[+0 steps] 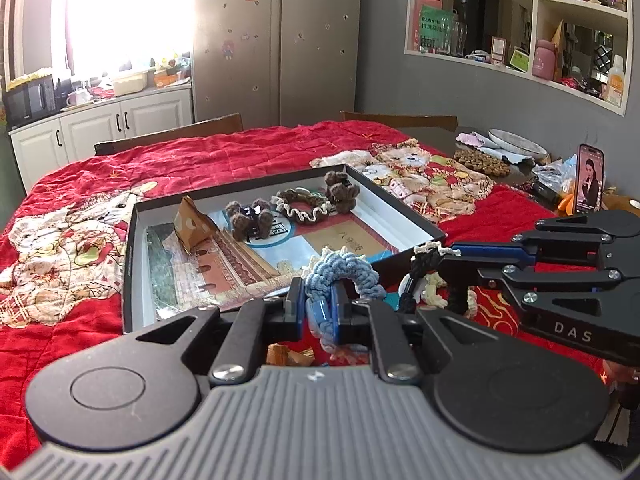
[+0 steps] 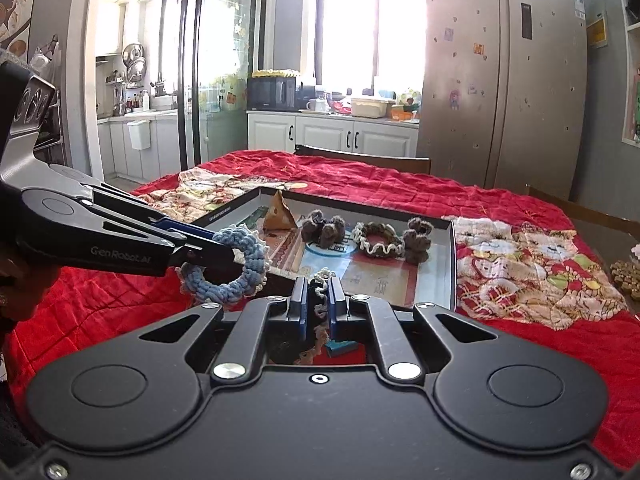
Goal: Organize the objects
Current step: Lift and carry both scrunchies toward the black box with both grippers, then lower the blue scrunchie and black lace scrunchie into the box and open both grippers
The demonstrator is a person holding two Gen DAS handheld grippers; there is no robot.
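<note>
My left gripper [image 1: 317,300] is shut on a blue crocheted scrunchie [image 1: 348,272], held just above the near edge of a shallow black-rimmed box [image 1: 396,200]. To its right, my right gripper [image 1: 448,264] is shut on a black-and-cream scrunchie [image 1: 420,276]. In the right wrist view the right gripper [image 2: 318,296] pinches that scrunchie [image 2: 319,280], and the left gripper [image 2: 216,248] comes in from the left with the blue scrunchie [image 2: 240,280]. Inside the box lie two brown crocheted pieces [image 1: 250,220] [image 1: 340,192], an olive-and-cream scrunchie [image 1: 304,204] and a cardboard wedge [image 1: 192,228].
A red quilt [image 1: 200,160] with patchwork animals covers the table. At the far right stand an upright phone [image 1: 588,178], a plate [image 1: 516,142] and a brown beaded mat [image 1: 482,162]. Chair backs [image 1: 168,136] line the far side, with a fridge [image 2: 500,80] behind.
</note>
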